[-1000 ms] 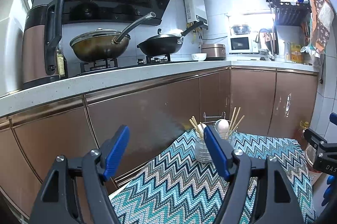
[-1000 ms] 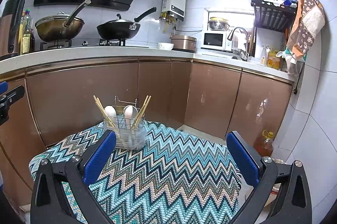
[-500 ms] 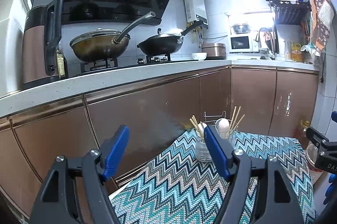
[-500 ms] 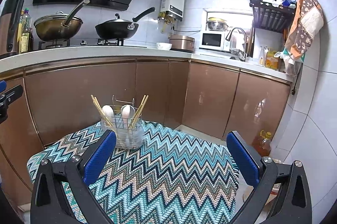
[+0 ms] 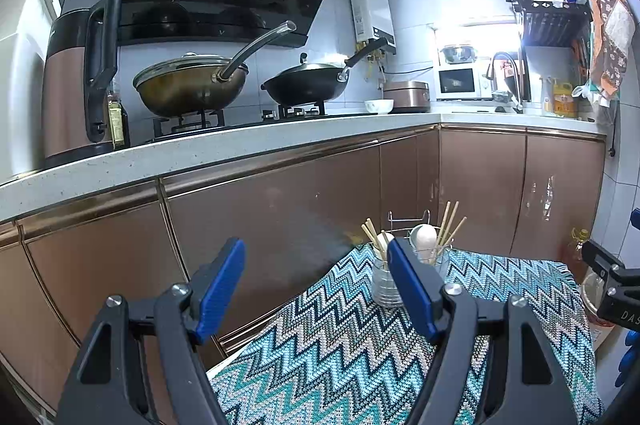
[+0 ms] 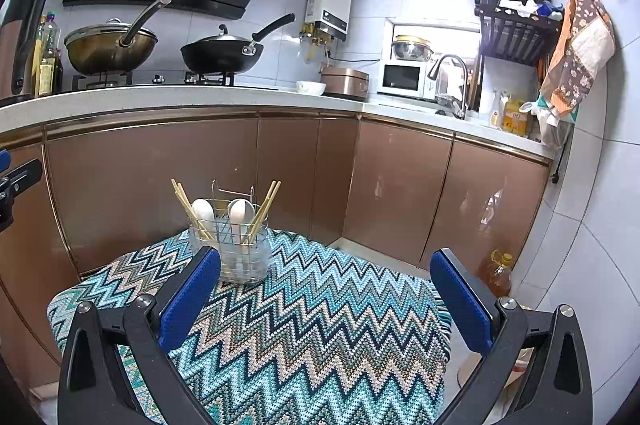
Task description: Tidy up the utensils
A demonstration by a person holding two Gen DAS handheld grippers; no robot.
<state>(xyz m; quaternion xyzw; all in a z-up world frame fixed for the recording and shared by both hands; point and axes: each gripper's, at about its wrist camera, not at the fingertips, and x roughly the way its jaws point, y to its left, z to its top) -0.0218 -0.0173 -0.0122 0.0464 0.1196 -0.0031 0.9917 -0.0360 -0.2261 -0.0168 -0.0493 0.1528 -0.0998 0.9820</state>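
Right wrist view showed the right tool (image 6: 326,297) with its blue-padded fingers spread wide and nothing between them, held above a surface covered by a zigzag-patterned cloth (image 6: 304,325). The utensil holder (image 6: 236,245), a wire caddy with clear lower walls, stood upright on the far part of the cloth, near the brown cabinet fronts (image 6: 152,181). Inside it, two white spoons (image 6: 240,211) stood bowl-up in the middle, with wooden chopsticks (image 6: 185,199) leaning outward at each side. The holder sat just beyond the tip of the tool's left finger. In the left wrist view, the left tool (image 5: 316,289) was likewise spread and empty; its right finger overlapped the holder (image 5: 384,285) in the picture, so contact could not be determined.
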